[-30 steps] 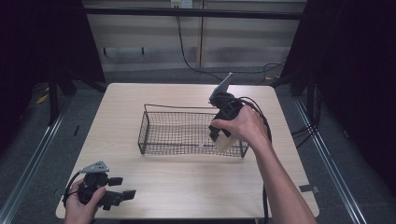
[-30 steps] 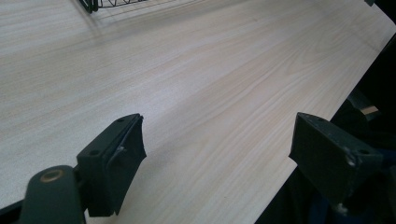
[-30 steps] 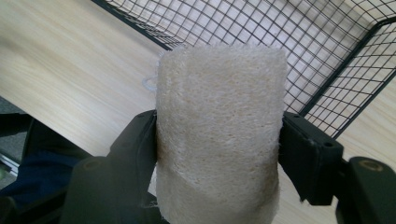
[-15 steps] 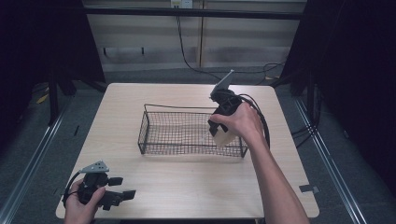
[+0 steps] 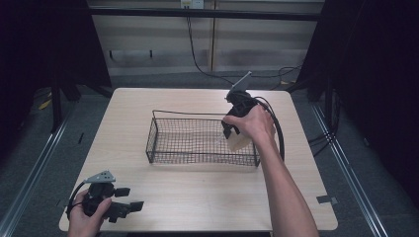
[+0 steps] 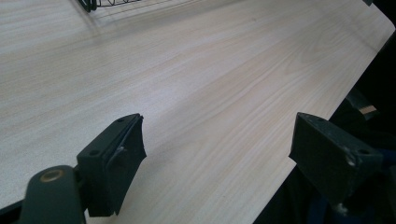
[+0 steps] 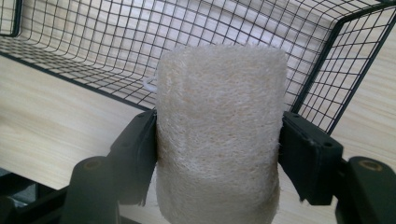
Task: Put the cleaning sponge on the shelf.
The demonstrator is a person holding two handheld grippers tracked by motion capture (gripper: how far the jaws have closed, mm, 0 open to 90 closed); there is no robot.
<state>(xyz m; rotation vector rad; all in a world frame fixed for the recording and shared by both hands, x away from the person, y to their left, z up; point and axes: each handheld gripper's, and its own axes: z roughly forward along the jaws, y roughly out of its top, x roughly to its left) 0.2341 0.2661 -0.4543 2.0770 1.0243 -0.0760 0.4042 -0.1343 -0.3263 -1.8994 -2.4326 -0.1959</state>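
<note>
A pale, fibrous loofah sponge is clamped between the jaws of my right gripper, which is shut on it. In the high view the loofah sponge hangs over the right end of a black wire basket in the middle of the table. The right gripper view shows the basket's mesh just behind the sponge. My left gripper rests low at the table's front left corner, open, with nothing between its jaws and bare wood ahead of it.
The light wooden table ends close to the left gripper at its front edge. A black cable loops from the right gripper over the right side of the table. A small piece of tape lies near the front right corner.
My right gripper with the sponge has shifted slightly toward the far side, staying over the basket's right end. The left gripper has stayed where it was.
</note>
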